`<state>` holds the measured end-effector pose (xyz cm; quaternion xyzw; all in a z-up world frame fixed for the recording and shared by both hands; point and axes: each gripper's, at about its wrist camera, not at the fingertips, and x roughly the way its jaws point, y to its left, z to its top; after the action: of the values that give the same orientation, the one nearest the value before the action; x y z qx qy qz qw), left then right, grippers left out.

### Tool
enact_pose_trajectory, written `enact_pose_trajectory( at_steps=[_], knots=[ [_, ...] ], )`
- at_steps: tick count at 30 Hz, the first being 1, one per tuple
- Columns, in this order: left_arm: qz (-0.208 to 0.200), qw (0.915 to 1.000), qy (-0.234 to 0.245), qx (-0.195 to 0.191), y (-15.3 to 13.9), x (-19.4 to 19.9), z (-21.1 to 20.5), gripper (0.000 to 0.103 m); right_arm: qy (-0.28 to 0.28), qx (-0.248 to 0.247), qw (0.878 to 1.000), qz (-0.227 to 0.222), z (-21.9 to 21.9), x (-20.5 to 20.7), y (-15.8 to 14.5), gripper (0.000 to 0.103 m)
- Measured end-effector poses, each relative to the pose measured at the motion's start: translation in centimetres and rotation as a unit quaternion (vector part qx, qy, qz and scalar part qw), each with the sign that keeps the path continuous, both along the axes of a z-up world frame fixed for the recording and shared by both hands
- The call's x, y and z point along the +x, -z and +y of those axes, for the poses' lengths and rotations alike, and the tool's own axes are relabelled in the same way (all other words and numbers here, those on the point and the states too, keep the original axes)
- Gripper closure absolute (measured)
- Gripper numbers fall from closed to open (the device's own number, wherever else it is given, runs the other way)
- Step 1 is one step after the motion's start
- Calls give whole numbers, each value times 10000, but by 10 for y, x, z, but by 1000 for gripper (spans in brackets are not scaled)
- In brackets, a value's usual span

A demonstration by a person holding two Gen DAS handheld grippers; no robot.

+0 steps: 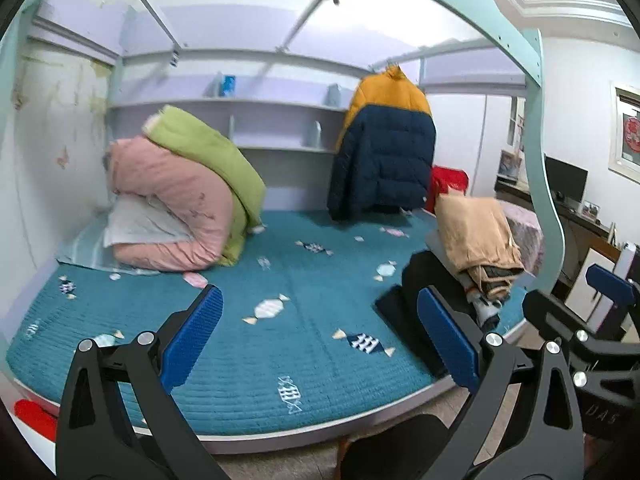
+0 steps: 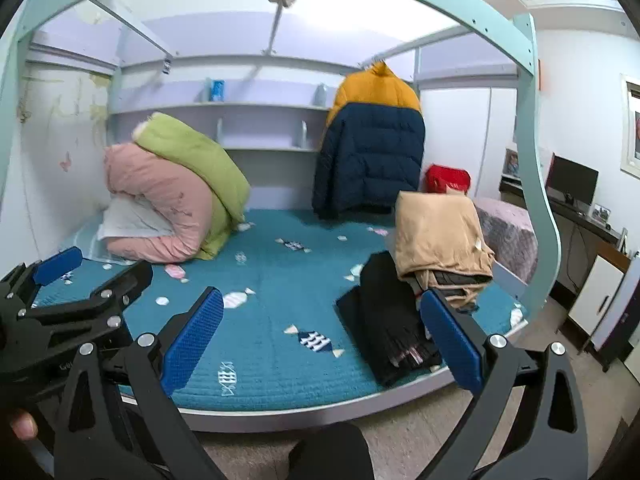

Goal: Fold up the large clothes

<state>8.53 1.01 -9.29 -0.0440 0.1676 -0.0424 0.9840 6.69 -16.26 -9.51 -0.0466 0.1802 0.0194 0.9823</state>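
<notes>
On the teal quilted bed, at four o'clock, a folded tan garment is stacked beside folded black clothing. Both the left gripper and right gripper are held wide, empty.

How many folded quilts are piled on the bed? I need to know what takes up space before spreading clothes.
2. The pink quilt lies at the far left against the wall; the green quilt leans over it. Others may be hidden behind.
</notes>
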Motion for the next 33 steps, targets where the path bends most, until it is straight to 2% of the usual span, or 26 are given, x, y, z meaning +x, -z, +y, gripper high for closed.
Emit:
enact_pose_trajectory(
  at_steps=[11, 18, 33],
  knots=[
    [-406, 9973, -494, 366, -29, -38, 2, 5, -287, 240, 9988, -315, 2, -20, -14, 7],
    [-738, 9920, -813, 621, -38, -53, -4, 5, -316, 353, 9979, -452, 1, -28, -19, 7],
    [-729, 9935, -638, 591, -46, -43, -16, 5, -127, 427, 9974, -570, -14, -31, -24, 7]
  ],
)
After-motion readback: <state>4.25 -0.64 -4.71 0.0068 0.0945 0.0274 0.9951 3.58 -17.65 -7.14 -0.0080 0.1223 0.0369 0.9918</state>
